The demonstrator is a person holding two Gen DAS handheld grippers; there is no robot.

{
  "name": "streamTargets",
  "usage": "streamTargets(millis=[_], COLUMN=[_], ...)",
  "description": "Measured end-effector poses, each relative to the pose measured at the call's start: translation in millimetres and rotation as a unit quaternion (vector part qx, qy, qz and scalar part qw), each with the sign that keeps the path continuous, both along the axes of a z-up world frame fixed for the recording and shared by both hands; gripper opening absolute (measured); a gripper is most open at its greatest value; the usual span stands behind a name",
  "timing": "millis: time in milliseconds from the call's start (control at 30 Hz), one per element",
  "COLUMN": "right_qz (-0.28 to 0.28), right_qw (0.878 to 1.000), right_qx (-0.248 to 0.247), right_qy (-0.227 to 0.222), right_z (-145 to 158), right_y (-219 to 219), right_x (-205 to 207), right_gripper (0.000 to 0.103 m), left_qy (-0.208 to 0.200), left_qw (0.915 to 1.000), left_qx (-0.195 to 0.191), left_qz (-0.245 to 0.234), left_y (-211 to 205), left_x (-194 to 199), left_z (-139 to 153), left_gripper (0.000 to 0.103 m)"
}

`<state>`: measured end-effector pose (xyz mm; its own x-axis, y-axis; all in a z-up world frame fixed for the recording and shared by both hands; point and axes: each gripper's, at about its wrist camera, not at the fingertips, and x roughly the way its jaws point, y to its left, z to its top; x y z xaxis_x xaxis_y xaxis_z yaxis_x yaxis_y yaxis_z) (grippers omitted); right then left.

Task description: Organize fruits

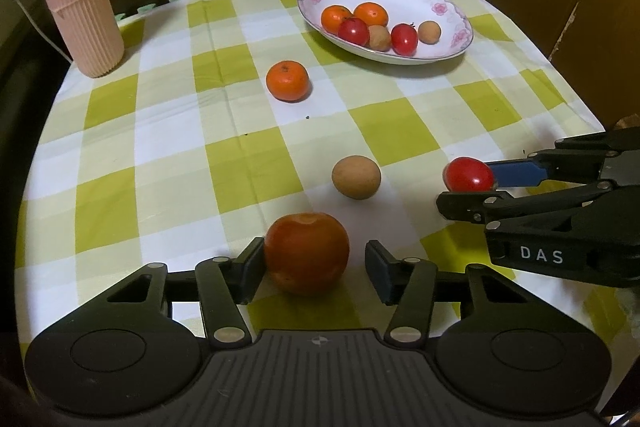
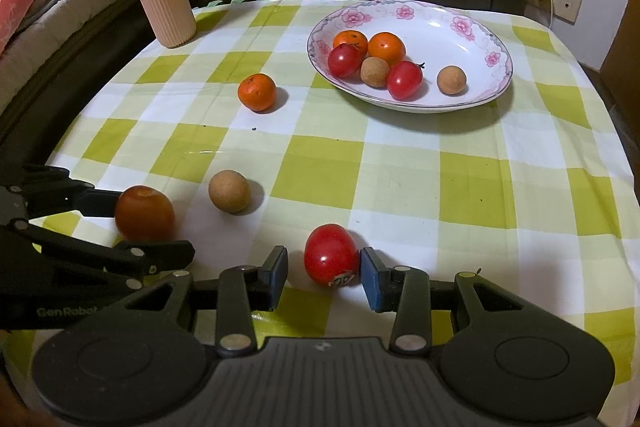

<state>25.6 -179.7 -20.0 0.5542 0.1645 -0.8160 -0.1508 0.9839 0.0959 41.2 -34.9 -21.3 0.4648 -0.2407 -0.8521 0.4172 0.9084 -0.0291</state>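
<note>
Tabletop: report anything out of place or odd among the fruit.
Four fruits lie loose on the checked cloth outside the plate: a mandarin, a tan round fruit, a dull orange-red fruit between the left gripper's jaws, and a red tomato between the right gripper's jaws. Nothing looks spilled or damaged.

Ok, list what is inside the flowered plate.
The plate holds six fruits: two oranges, two red tomatoes and two tan round fruits. The left orange is partly covered by a tomatoe; anything beneath the cluster cannot be seen.
</note>
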Motion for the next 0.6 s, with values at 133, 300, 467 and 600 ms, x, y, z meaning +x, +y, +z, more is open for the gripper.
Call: streamTargets(millis=[133,300,467,600], right_qz=[0.007,0.005,-0.001,-0.004], right_qw=[1.0,1.0,1.0,1.0], right_qx=[-0.014,-0.016,-0.013,-0.011], right_qy=[0.002,0.006,0.008,0.007], right_z=[-0.2,1.0,1.9,1.6], right_y=[5.5,6.6,5.9,5.7], right_x=[-1.0,-3.6,-8.4,-8.6], right_gripper=[0.036,0.03,0.028,0.028], left_qy=[0.005,0.01,0.008,0.008], left_qw=[0.9999,0.9997,0.9998,0.9997], left_qx=[-0.002,-0.011,-0.006,-0.008], left_qz=[0.009,0.019,0.019,0.019], left_y=[2.0,5.4,4.8,5.7], left_x=[1.2,4.5,3.6,3.5], left_z=[-0.4,-0.1,0.4,0.5], left_gripper=[0.058,0.052,0.051,0.051])
